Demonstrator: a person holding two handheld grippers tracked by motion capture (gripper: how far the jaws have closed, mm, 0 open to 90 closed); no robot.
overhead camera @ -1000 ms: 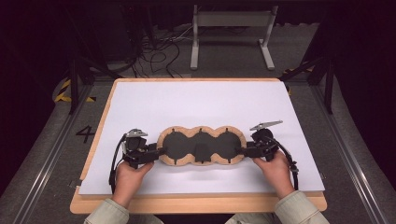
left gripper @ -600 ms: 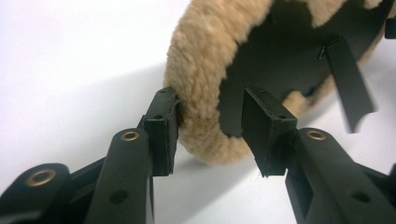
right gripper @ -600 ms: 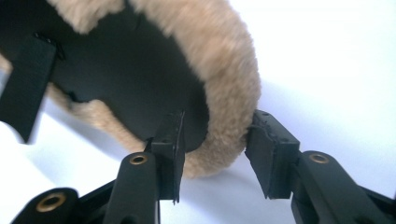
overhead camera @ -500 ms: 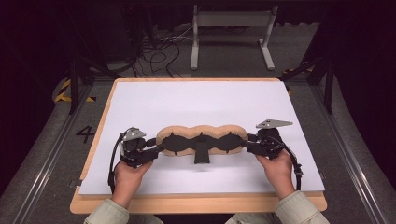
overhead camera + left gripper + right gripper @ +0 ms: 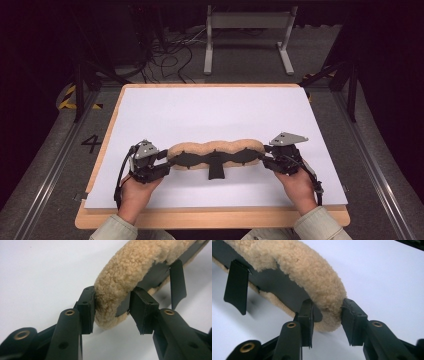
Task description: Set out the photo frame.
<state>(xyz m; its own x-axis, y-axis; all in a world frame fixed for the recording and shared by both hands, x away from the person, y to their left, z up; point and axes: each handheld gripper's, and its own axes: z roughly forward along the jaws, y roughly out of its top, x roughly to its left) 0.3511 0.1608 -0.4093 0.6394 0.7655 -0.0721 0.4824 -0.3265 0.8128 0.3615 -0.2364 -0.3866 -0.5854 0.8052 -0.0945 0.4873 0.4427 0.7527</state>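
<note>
A long tan fleece pad (image 5: 215, 147) with three lobes and a black backing is held up on edge over the white sheet (image 5: 215, 107). My left gripper (image 5: 167, 161) is shut on its left end. In the left gripper view the fleece pad (image 5: 125, 272) is pinched in the left gripper (image 5: 112, 307). My right gripper (image 5: 264, 157) grips the other end. Its jaws have just been closing on the fleece pad (image 5: 312, 272), which sits squeezed in the right gripper (image 5: 327, 315). A black strap (image 5: 216, 171) hangs from the pad's middle.
The white sheet lies on a wooden board (image 5: 210, 218) whose front edge is near the person's arms. Beyond the table's far edge stand a metal frame (image 5: 247, 22) and loose cables (image 5: 165, 50) on the dark floor.
The pad lay flat with its dark round openings facing up; now it is tipped onto its edge and lifted, the strap hanging down. The right hand has risen a little.
</note>
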